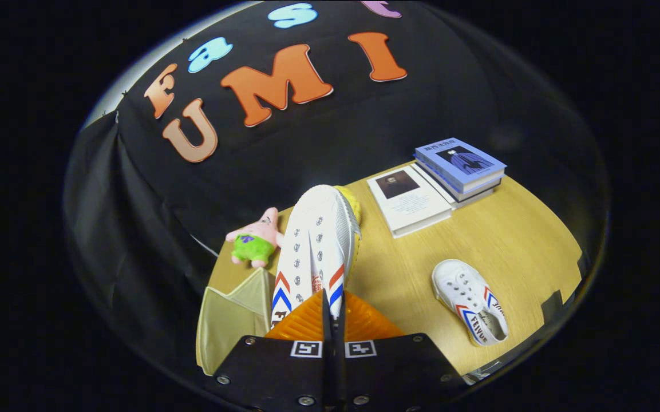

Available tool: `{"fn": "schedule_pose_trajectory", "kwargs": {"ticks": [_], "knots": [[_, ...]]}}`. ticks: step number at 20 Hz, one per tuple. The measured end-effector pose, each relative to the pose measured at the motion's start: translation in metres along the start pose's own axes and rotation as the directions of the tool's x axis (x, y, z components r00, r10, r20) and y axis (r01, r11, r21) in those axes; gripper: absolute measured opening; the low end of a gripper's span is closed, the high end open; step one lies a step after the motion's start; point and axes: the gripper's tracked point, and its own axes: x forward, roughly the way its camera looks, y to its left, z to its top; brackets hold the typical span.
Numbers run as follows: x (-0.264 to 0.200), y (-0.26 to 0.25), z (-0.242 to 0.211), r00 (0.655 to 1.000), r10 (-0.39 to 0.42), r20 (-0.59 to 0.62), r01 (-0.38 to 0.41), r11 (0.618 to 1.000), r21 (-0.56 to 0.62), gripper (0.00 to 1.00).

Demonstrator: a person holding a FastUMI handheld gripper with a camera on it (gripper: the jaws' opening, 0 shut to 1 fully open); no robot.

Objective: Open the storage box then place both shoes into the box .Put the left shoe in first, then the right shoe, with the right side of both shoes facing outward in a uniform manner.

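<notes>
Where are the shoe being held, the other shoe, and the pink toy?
Held shoe (315, 240): gripper view, laced top.
Other shoe (467, 294): gripper view, white upper, lying on the table.
Pink toy (254, 237): gripper view, its body.

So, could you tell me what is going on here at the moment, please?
A person's handheld tool is shut on a white shoe and holds it raised over the wooden table, beside the translucent storage box. The second shoe lies on the table to the side. A plush toy and books sit beyond.
</notes>
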Motion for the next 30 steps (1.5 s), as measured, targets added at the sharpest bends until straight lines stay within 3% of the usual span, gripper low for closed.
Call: {"fn": "schedule_pose_trajectory", "kwargs": {"ticks": [8,16,27,28,30], "knots": [[0.014,0.102,-0.034,0.984,0.163,-0.075,-0.169,0.982,-0.082,0.00],[0.038,0.146,-0.089,0.964,0.212,-0.158,-0.237,0.958,-0.163,0.00],[0.048,0.147,-0.139,0.947,0.177,-0.268,-0.234,0.951,-0.201,0.00],[0.051,0.145,-0.148,0.940,0.158,-0.302,-0.226,0.952,-0.205,0.00],[0.048,0.146,-0.179,0.892,0.143,-0.429,-0.236,0.957,-0.171,0.03]]}}
